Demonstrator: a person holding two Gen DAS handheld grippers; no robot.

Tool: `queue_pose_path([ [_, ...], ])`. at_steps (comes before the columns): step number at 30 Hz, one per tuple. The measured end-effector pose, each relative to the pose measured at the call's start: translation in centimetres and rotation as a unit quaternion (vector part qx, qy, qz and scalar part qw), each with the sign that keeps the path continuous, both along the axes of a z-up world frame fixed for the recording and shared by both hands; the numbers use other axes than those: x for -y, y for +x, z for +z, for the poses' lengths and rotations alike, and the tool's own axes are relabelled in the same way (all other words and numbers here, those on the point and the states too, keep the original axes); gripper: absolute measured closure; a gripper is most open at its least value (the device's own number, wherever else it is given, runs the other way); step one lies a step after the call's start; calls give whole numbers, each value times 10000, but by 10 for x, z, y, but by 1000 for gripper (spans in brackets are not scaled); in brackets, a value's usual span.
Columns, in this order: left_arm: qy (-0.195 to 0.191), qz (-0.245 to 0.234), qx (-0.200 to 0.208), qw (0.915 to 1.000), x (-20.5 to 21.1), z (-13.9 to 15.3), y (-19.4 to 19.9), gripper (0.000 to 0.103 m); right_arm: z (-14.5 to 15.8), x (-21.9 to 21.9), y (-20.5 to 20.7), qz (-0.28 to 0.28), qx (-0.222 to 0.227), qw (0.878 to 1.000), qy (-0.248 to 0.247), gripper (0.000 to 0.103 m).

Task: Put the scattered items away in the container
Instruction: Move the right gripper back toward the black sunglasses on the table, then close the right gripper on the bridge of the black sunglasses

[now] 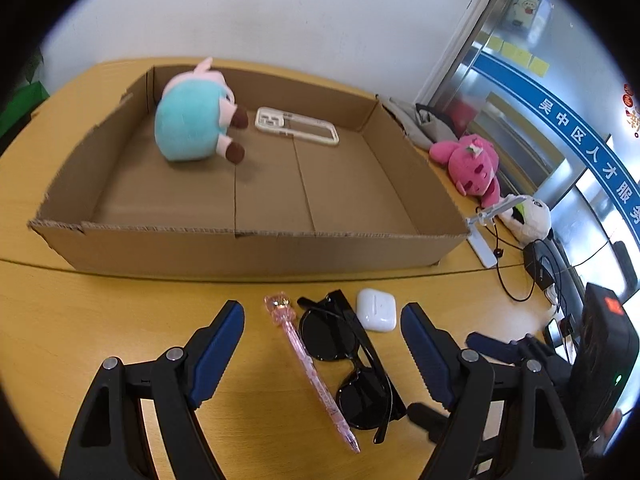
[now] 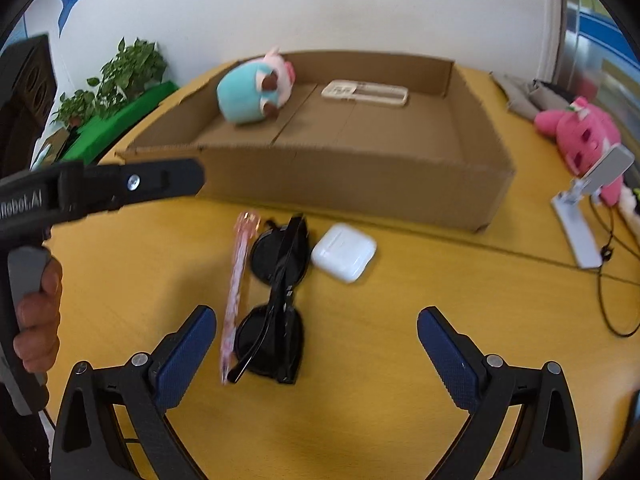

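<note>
Currently, by label:
Box: open cardboard box (image 1: 256, 248) on the yellow tabletop (image 1: 120, 312), just beyond the loose items.
Inside box: teal-and-pink plush (image 1: 192, 120) in the far left corner; cream phone case (image 1: 298, 125) lying flat just beside it.
Loose items: pink pen (image 1: 310, 372), black sunglasses (image 1: 348, 360) and white earbud case (image 1: 376, 310) side by side on the tabletop in front of the box; folded sunglasses touch or nearly touch the pen; earbud case sits by their far end.
Left tool (image 1: 324, 348): wide, nothing gripped; pen and sunglasses lie in the gap between its blue pads.
Right tool (image 2: 316, 356): wide, nothing gripped; sunglasses lie between its fingers.
Hand (image 2: 38, 316): fingers wrapped on the left tool's handle.
Off to the right: pink plush (image 1: 474, 168), white stand (image 2: 588, 208), black cables (image 1: 516, 276).
</note>
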State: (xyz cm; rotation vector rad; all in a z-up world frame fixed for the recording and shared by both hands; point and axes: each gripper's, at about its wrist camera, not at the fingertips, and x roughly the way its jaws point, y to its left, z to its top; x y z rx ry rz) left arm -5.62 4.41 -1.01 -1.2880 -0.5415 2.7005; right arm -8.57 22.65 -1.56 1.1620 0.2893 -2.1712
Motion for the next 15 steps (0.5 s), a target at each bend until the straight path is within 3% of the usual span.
queue_pose_path([
  [7,42,-93,216,9997,-5,-12,-2,22,-13,0,-9,14,342,9991,-239,8],
  [15,100,-110,348,9993,-8,-19,-3,23,-34,25,-2,448,560,9974,35,26],
])
